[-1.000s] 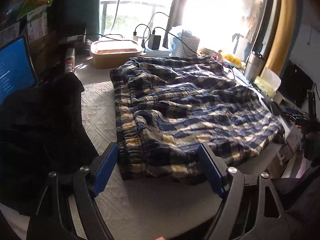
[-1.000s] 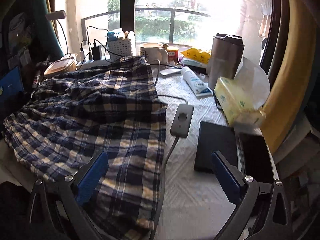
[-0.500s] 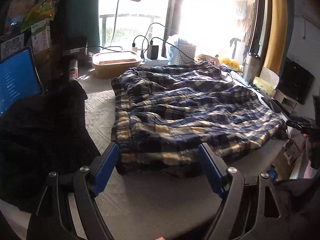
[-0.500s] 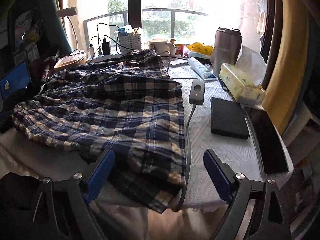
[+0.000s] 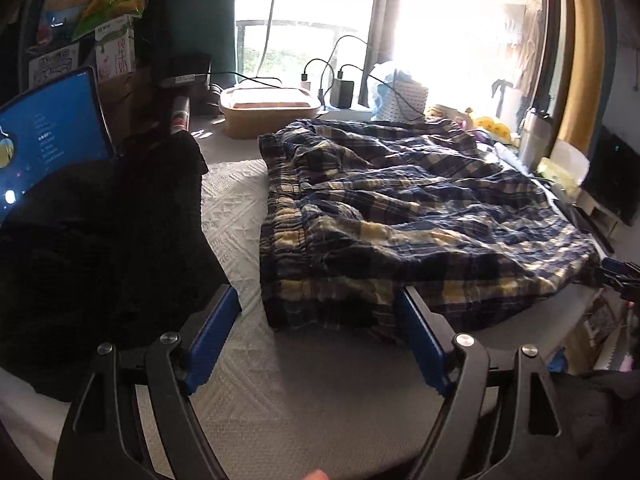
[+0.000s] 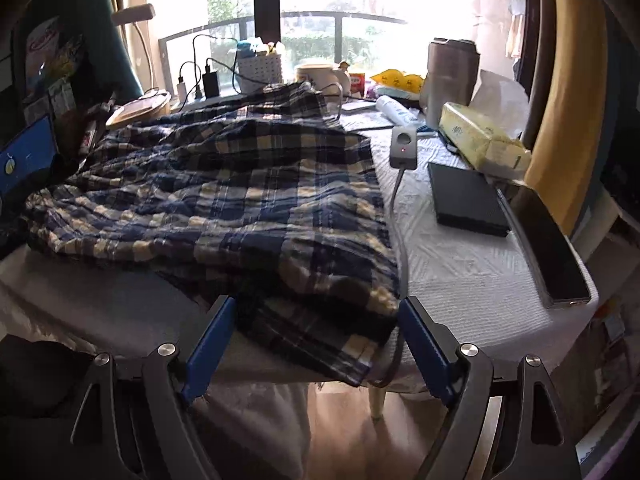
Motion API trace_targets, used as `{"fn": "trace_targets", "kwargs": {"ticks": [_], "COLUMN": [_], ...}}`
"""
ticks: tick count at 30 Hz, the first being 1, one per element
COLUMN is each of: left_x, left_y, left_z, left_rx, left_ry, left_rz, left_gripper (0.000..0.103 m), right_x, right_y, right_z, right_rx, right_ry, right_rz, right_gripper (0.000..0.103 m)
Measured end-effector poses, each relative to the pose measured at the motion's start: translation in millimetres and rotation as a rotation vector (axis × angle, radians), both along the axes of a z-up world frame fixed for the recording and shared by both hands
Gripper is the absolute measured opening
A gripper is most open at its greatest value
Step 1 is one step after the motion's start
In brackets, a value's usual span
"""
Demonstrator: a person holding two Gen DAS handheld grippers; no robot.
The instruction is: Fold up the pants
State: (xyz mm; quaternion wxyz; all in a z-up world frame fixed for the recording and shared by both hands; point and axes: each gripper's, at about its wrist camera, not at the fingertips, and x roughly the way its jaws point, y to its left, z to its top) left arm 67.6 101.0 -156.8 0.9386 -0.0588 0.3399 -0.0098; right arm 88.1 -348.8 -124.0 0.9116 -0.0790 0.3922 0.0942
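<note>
The blue and yellow plaid pants (image 5: 400,216) lie rumpled across the white textured table cover (image 5: 232,208), waistband to the left. My left gripper (image 5: 317,296) is open just in front of the waistband's near corner, its blue pads (image 5: 212,336) off the cloth. In the right wrist view the leg ends (image 6: 312,320) droop over the table's front edge. My right gripper (image 6: 316,304) stands there with its jaws closing; the hem lies between the pads (image 6: 424,344), which do not press on it. Its tip also shows at the far right of the left wrist view (image 5: 618,274).
A black garment (image 5: 100,240) is heaped at the left beside a lit tablet (image 5: 44,132). A lidded container (image 5: 270,110), chargers and a basket line the window side. Right of the pants lie a switch on a cable (image 6: 403,146), a black notebook (image 6: 466,198), a phone (image 6: 556,248) and tissues (image 6: 480,140).
My right gripper has drawn back to the table's front edge and sunk a little, and its jaws have narrowed. The left gripper has tilted up slightly and stays open.
</note>
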Motion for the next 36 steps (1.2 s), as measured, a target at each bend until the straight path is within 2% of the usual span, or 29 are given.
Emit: {"fn": "trace_targets", "kwargs": {"ticks": [1, 3, 5, 8, 11, 12, 13, 14, 15, 16, 17, 19, 23, 27, 30, 33, 35, 36], "left_x": [2.6, 9.2, 14.0, 15.4, 18.2, 19.6, 21.7, 22.2, 21.8, 21.3, 20.0, 13.7, -4.1, -28.0, -34.8, -35.3, -35.2, -34.9], "left_y": [-0.6, 0.6, 3.1, 1.9, -4.8, -7.3, -10.0, -12.1, -13.5, -16.9, -19.6, -24.4, -18.2, -12.7, -15.4, -16.2, -12.9, -11.0], "left_z": [-1.8, -7.7, -14.1, -18.7, -20.9, -21.1, -20.8, -19.4, -17.3, -14.3, -11.1, -1.8, 11.9, 19.3, 11.6, -6.8, -13.4, -12.9], "left_rx": [-0.006, -0.033, -0.066, -0.107, -0.083, -0.074, -0.070, -0.065, -0.069, -0.066, -0.055, -0.035, -0.068, -0.111, -0.112, -0.109, -0.134, -0.139], "left_ry": [0.008, 0.029, 0.054, 0.055, 0.059, 0.061, 0.067, 0.061, 0.047, 0.040, 0.035, 0.015, 0.024, 0.076, 0.159, 0.221, 0.227, 0.225], "left_rz": [0.000, -0.004, -0.006, -0.021, -0.030, -0.036, -0.047, -0.045, -0.047, -0.055, -0.060, -0.075, -0.066, -0.066, -0.091, -0.104, -0.100, -0.102], "left_gripper": [0.081, 0.081, 0.081, 0.081, 0.079, 0.069, 0.051, 0.045, 0.034, 0.024, 0.022, 0.012, 0.009, 0.009, 0.009, 0.012, 0.012, 0.016], "right_x": [0.8, 2.1, 1.0, -0.7, -3.2, -3.3, -3.7, -4.9, -6.8, -8.0, -8.6, -8.5, -14.4, -23.4, -32.9, -36.4, -35.1, -34.0], "right_y": [-0.1, -1.6, -0.6, 0.5, -0.5, -0.5, 0.8, 3.3, 5.9, 6.6, 7.2, 9.0, 6.6, -5.5, -12.4, -14.4, -16.0, -17.3], "right_z": [-1.3, -1.8, -4.1, -11.2, -12.7, -13.3, -14.7, -16.3, -17.0, -17.0, -16.1, -15.2, 6.1, 35.2, 44.9, 37.0, 21.2, 14.1], "right_rx": [0.011, 0.025, 0.013, -0.010, -0.023, -0.023, -0.033, -0.055, -0.067, -0.056, -0.049, -0.065, -0.057, -0.037, -0.042, -0.057, -0.065, -0.062], "right_ry": [0.007, 0.019, 0.020, 0.039, 0.030, 0.027, 0.021, 0.010, 0.000, 0.002, 0.002, 0.011, -0.013, -0.031, -0.013, 0.033, 0.076, 0.094], "right_rz": [0.001, 0.004, 0.008, 0.027, 0.035, 0.035, 0.039, 0.047, 0.065, 0.081, 0.087, 0.094, 0.133, 0.167, 0.192, 0.207, 0.204, 0.200], "right_gripper": [0.084, 0.075, 0.061, 0.058, 0.058, 0.058, 0.057, 0.053, 0.048, 0.026, 0.008, 0.005, 0.003, 0.003, 0.003, 0.003, 0.003, 0.003]}}
